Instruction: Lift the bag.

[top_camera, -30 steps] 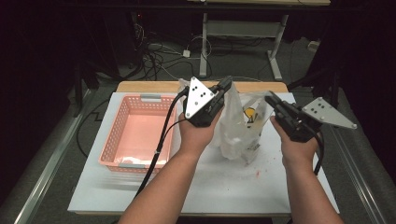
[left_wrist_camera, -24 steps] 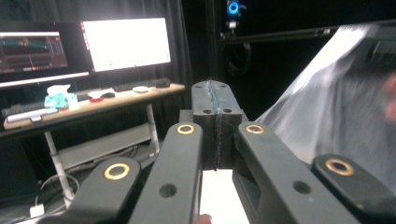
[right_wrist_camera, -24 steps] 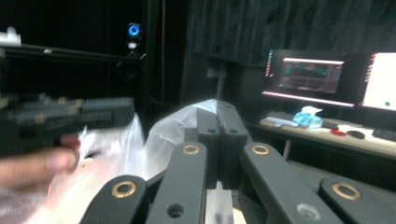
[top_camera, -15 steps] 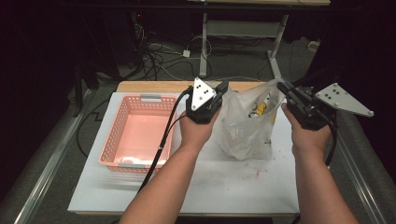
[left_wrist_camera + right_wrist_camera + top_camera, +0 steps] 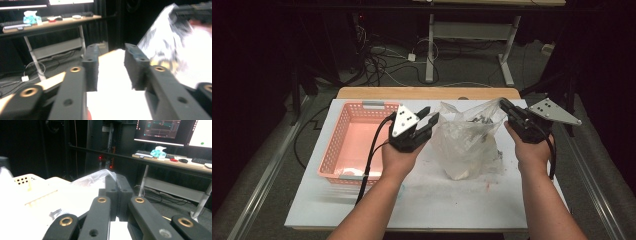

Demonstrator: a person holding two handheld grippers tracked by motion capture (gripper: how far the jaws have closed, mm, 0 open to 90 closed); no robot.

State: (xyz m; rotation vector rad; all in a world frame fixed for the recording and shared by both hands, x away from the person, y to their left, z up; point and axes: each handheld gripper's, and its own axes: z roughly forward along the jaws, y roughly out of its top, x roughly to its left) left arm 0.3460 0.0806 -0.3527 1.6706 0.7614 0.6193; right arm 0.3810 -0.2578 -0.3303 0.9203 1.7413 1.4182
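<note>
The room around me is dark, with cables on the floor beyond the table point(image 5: 362, 212) and a desk with monitors behind. The table is white, with a wooden strip along its far edge. A pink basket point(image 5: 343, 145) sits on its left half.

The bag point(image 5: 464, 142), clear and crumpled, stands in the middle of the table, just right of the basket, with small things inside that I cannot make out. Its top right corner is drawn up and out towards my right side.

My left hand point(image 5: 399, 157) comes up from the bottom edge, forearm slanting right, palm under the tool, wrist bent so the left gripper point(image 5: 428, 116) points away from me and a little right. It hangs just left of the bag, over the basket's right rim. Its jaws have just been opening and now stand apart with nothing between them; in the left gripper view point(image 5: 110, 66) I see only bright table through the gap, and the bag point(image 5: 165, 47) off to the right.

My right hand point(image 5: 532, 150) rises near the table's right edge, forearm almost straight up the picture. The right gripper point(image 5: 503, 103) points left and away, its grey plate tipped out to the right. Its jaws are pressed together, pinching the bag's top corner; in the right gripper view point(image 5: 117, 185) the film point(image 5: 100, 176) bunches at their tips.
</note>
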